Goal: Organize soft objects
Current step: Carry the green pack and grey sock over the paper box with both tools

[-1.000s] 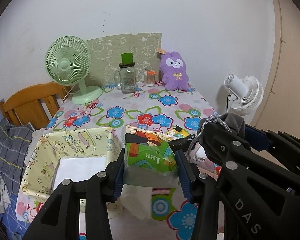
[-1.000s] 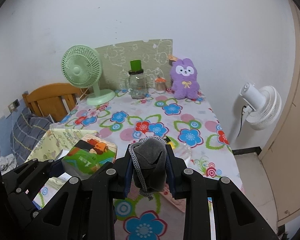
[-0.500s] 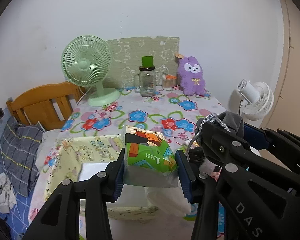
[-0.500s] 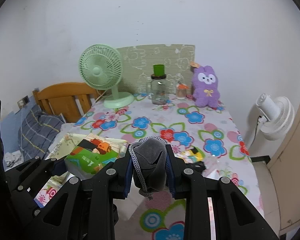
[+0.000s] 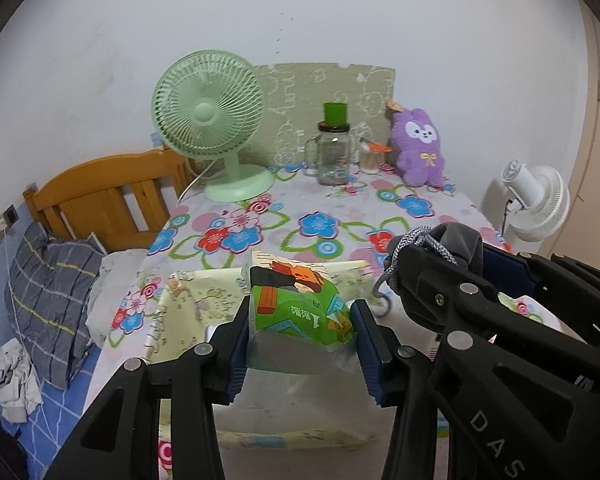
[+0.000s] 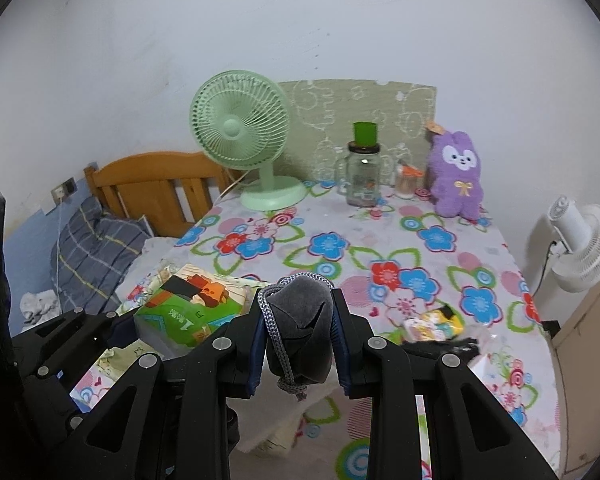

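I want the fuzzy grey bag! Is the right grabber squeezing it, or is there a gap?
Touching. The right wrist view shows the right gripper with both blue pads pressed against the sides of the grey drawstring pouch, with no gap.

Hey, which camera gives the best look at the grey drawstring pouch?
The right wrist view: the grey pouch sits centred between the right gripper pads, cord visible. The left wrist view shows only its top behind that gripper.
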Demonstrator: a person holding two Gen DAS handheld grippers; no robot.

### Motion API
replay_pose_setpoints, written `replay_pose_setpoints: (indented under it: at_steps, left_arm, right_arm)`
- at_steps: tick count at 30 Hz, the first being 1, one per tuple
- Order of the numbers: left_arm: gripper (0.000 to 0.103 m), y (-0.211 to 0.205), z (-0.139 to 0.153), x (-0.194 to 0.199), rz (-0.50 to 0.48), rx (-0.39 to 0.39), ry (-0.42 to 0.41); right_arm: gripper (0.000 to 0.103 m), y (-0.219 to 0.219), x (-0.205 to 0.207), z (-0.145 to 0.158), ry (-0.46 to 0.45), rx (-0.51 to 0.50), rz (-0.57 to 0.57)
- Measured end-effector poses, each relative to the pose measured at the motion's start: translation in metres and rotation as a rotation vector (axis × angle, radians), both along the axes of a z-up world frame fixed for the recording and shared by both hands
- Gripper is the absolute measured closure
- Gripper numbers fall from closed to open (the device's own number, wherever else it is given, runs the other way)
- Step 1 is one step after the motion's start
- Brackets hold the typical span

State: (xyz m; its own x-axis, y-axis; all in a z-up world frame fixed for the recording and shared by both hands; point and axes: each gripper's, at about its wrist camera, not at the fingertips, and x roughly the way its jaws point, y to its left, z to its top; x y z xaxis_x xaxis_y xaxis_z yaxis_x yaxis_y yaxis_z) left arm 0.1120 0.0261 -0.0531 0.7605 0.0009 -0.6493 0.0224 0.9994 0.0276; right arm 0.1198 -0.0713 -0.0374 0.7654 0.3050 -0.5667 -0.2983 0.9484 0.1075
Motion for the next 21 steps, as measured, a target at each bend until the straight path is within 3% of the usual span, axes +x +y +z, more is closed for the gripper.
replay_pose_setpoints:
  at_steps: [21]
  left_arm:
    - [0.054, 0.054, -0.059, 0.034, 0.059, -0.024, 0.162]
  right_arm:
    - [0.071, 0.060, 0.045, -0.047, 0.129, -0.045, 0.063]
